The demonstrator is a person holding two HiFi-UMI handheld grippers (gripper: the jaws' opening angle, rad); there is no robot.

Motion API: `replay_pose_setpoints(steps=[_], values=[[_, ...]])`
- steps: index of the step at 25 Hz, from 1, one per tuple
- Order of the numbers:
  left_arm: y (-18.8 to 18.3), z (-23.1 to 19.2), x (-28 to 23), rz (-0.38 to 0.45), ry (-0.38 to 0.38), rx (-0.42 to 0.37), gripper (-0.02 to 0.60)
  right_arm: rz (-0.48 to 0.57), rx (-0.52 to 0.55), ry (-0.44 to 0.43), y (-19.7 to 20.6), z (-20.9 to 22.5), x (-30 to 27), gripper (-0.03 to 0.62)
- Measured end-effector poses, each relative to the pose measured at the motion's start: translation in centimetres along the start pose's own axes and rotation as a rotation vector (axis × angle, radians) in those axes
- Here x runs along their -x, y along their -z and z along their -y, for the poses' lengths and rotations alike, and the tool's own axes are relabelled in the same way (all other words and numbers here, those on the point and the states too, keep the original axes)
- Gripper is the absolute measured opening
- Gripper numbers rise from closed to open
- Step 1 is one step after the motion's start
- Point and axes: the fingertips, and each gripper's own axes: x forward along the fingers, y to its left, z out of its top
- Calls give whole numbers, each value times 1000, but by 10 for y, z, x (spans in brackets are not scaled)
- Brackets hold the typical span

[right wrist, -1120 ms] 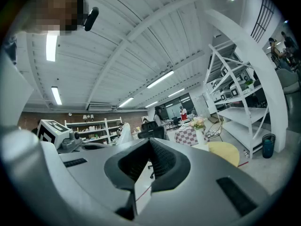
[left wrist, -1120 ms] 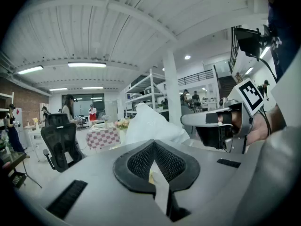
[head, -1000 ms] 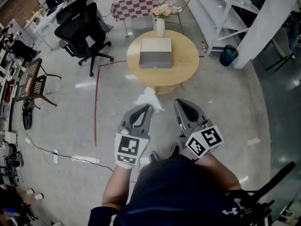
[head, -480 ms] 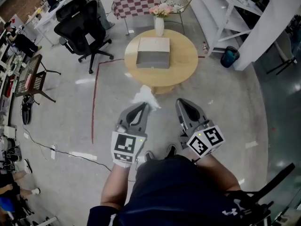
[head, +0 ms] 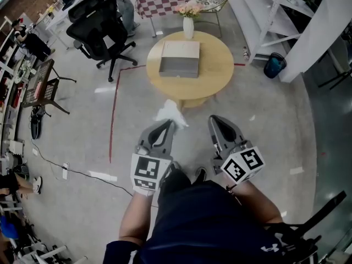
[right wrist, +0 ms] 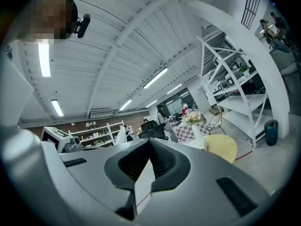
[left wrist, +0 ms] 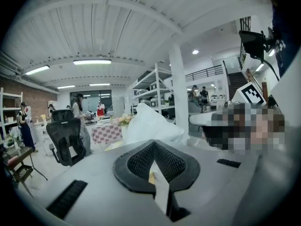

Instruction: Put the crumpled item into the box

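A crumpled white item (head: 171, 114) sticks out past the tip of my left gripper (head: 169, 125), which is shut on it above the floor. In the left gripper view the white item (left wrist: 149, 123) bulges just beyond the closed jaws of that gripper (left wrist: 153, 143). My right gripper (head: 214, 120) is level with it to the right, shut with nothing in it; its jaws (right wrist: 149, 140) meet in its own view. The open grey box (head: 180, 59) lies on a round wooden table (head: 220, 70) ahead, well beyond both grippers.
A vase of flowers (head: 188, 23) stands at the table's far edge. A black office chair (head: 102, 29) is at the left, white shelving (head: 275, 15) and a blue bin (head: 273, 65) at the right. Red tape (head: 113, 114) marks the floor. People stand in the distance (left wrist: 79, 112).
Both grippers keep their pose, the left still holding the white item. The view has shifted a little, and a shoe now shows under the left gripper.
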Motion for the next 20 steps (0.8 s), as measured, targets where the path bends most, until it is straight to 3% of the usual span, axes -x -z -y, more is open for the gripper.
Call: replay_pose_setpoints(steps=[8,20], values=[[3,-11,-25,-17,16,-3,17,-18,-9,-1,5,13,-20,5],[0,-71,-96,-16,97,6,17,-47,6,59,2,46,-97,5]])
